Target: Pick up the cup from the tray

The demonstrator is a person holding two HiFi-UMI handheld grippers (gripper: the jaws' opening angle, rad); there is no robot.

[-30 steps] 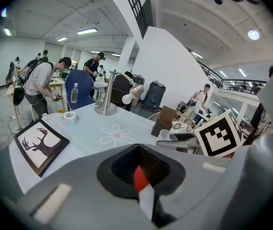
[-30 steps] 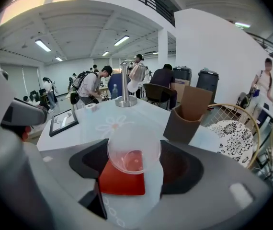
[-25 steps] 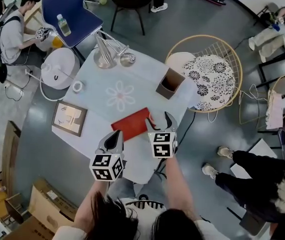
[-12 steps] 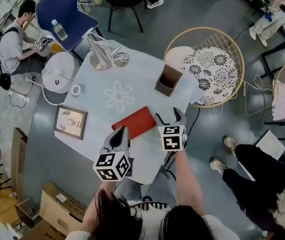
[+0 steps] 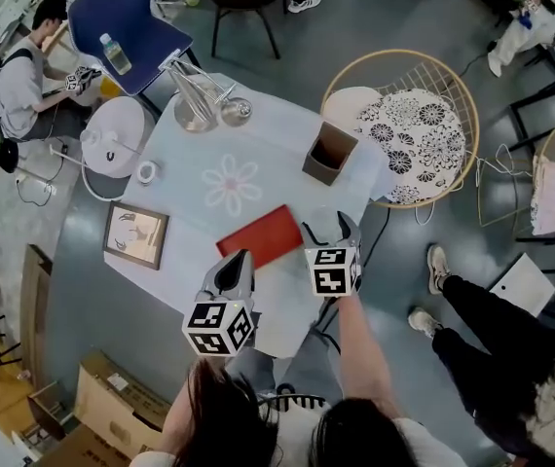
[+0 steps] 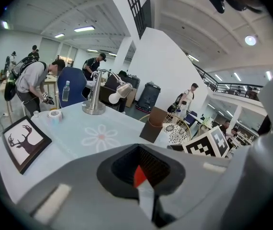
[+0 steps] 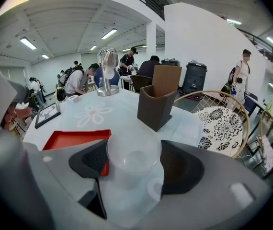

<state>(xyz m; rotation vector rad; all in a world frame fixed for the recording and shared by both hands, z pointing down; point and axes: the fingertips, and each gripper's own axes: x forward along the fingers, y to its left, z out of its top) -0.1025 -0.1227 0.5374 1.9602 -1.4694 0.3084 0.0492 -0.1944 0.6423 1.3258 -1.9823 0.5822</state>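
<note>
Your left gripper (image 5: 242,256) and right gripper (image 5: 328,227) were grey, black-padded, each topped by a cube (image 5: 218,327) of black-and-white square markers.

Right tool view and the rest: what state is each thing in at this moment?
Flat red tray: lying flat, nothing visible on it.
Clear plastic cup: upright, empty, gripped, not on the tray.
Right tool: jaws wide, shut on the cup.
Left tool: shut, nothing in it.
Brown open-topped box: upright.
Dark-framed deer picture: lying flat.
</note>
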